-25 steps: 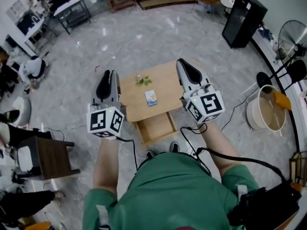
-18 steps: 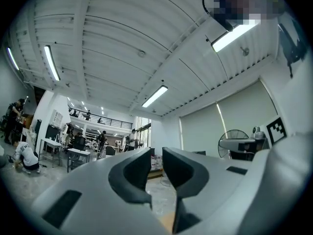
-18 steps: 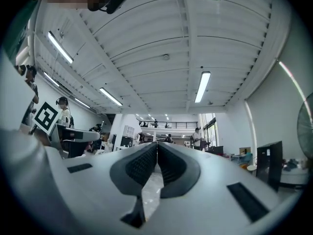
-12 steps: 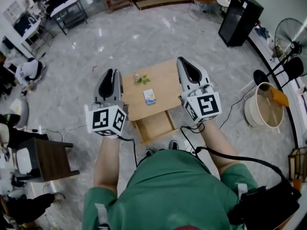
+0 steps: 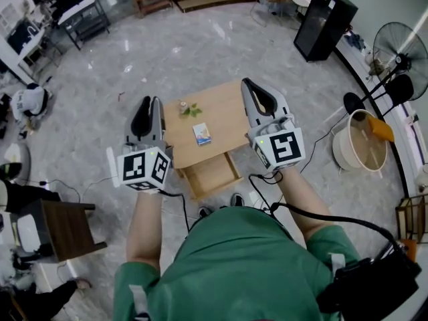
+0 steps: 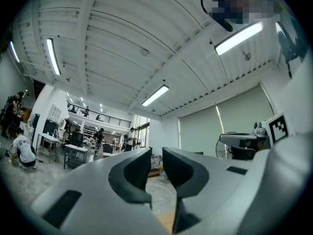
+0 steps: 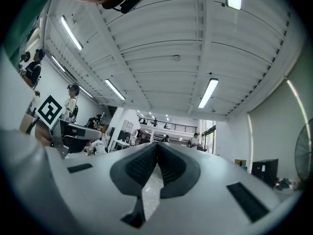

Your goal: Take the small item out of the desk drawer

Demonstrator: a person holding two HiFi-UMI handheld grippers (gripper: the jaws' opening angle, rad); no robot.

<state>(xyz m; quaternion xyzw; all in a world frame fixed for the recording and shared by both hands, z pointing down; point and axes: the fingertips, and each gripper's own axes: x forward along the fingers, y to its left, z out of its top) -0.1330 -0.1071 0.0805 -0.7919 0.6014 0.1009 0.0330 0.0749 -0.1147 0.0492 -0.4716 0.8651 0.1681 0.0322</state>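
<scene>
Small wooden worktop sits mid-floor, seen from above. Small box lies flat on top of the worktop, near its centre and outside the drawer. Leafy sprig is at 11 o'clock from the box, apart from it. Drawer is pulled out on the worktop's near side, at 6 o'clock from the box, with bare wood showing inside.

Left claw hangs off the worktop's 9 o'clock edge, over the floor, touching nothing. Left gripper view: it is released, a narrow gap between the jaws with only room background in it. Its marker cube sits at the person's hand end.

Right claw hangs at the worktop's 3 o'clock side, above the top's edge and well apart from the box. Right gripper view: it is clenched, ribbed pads meeting at the tips with nothing pinched. Its marker cube faces up.

Person in a green shirt stands at 6 o'clock of the worktop, with cables trailing from both grippers. Black cabinet is at 1 o'clock on the floor. White tub is at 3 o'clock, a fan beyond it. Dark side table is at 8 o'clock.
</scene>
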